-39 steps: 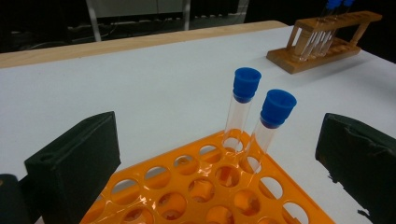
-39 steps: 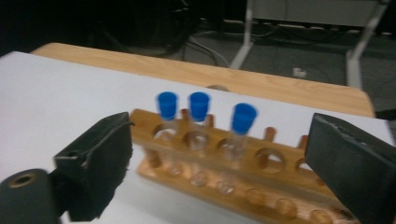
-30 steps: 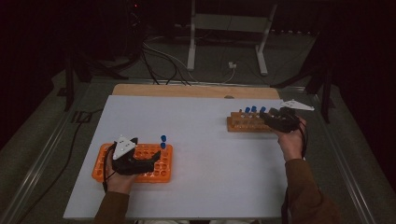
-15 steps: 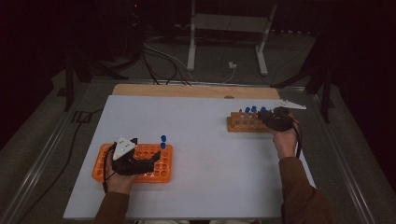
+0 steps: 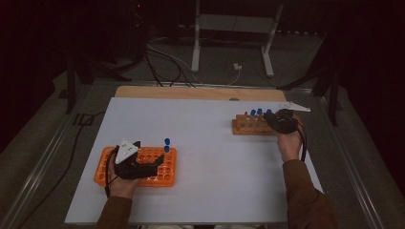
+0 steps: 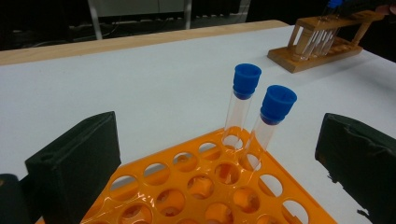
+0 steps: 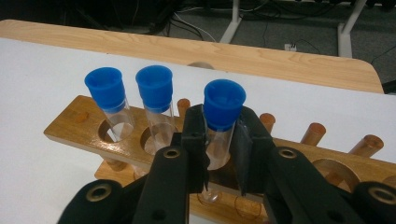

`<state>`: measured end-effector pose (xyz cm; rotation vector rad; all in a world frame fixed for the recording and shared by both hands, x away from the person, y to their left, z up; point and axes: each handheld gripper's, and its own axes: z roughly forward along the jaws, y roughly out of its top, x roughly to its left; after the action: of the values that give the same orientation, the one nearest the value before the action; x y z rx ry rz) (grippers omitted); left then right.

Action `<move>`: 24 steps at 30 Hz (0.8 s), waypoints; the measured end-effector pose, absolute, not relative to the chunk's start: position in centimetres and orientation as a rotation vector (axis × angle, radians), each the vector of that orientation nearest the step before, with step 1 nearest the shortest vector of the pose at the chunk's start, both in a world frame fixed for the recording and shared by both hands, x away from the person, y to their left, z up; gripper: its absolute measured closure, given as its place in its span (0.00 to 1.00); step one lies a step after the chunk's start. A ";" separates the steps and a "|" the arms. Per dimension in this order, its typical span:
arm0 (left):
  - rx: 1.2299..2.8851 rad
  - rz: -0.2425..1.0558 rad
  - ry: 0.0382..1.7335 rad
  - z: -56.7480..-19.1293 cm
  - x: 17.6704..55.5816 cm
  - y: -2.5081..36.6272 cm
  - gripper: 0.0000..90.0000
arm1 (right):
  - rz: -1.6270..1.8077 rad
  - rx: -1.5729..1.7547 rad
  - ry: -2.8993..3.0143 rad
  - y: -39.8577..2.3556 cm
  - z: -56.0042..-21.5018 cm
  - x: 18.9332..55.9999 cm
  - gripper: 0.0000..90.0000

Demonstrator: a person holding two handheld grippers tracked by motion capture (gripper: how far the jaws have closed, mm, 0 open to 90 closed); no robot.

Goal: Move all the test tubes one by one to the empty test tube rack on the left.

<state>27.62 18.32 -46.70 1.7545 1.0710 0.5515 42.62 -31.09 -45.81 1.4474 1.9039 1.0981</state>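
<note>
In the high view the right tongs [image 5: 277, 119] are a dark mass over the wooden rack [image 5: 248, 126], so the grip itself cannot be read there, and the tube bodies are too small to make out beyond their blue caps. The right gripper view cuts off the rack at its right end and hides the lower part of the held tube behind the jaws. The left gripper view crops the orange rack [image 6: 205, 191] at the bottom edge. The wooden rack sits near the far right corner of the white worktop [image 5: 210, 143], close to its right edge; a wide bare stretch of worktop lies between the two racks, and the orange rack stands near the front left. The right tongs [image 7: 219, 140] have just been closing and now clench the capped test tube [image 7: 223, 116] just below its blue cap, the tube upright in its rack hole, beside two more capped tubes [image 7: 130, 100] to its left. The left tongs [image 6: 219, 163] stand released, their jaws flanking the orange rack, with two blue-capped tubes [image 6: 259, 116] upright between and beyond them, touching neither jaw.
</note>
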 end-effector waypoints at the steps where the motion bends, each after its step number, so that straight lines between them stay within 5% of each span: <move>1: 1.754 0.552 1.072 -46.7 27.6 18.3 0.01 | 1.097 1.448 1.903 -31.1 -45.8 42.6 0.85; 24: 1.766 0.557 1.068 -46.8 27.6 18.2 0.01 | 1.089 1.442 1.900 -31.1 -45.6 42.5 0.85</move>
<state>27.62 18.19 -46.78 1.7662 1.0681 0.5573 42.53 -31.07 -45.62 1.4415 1.9000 1.0894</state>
